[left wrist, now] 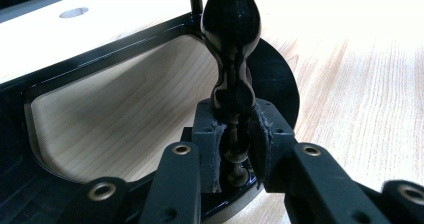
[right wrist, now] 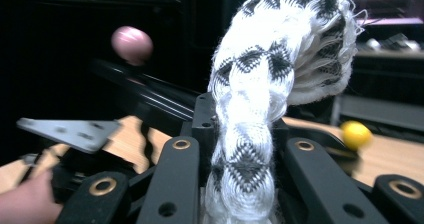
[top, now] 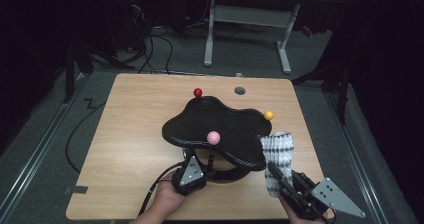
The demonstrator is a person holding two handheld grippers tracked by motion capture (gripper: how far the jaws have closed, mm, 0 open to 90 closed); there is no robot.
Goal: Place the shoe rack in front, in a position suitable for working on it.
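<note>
The high view shows a black stand (top: 220, 126) with a wavy top on the desk (top: 125, 149), carrying red (top: 198, 92), yellow (top: 269, 115) and pink (top: 213, 137) balls. The left gripper view adds the detail hidden under that top: the left tongs (left wrist: 235, 144) are closed on a turned black post (left wrist: 231, 49), which stands upright on the stand's base. The right tongs (right wrist: 243, 149) grip a black-and-white cloth (right wrist: 280, 59). In the high view the cloth (top: 277, 156) lies beside the stand's right edge, its long axis running away from the person, free end toward the yellow ball.
</note>
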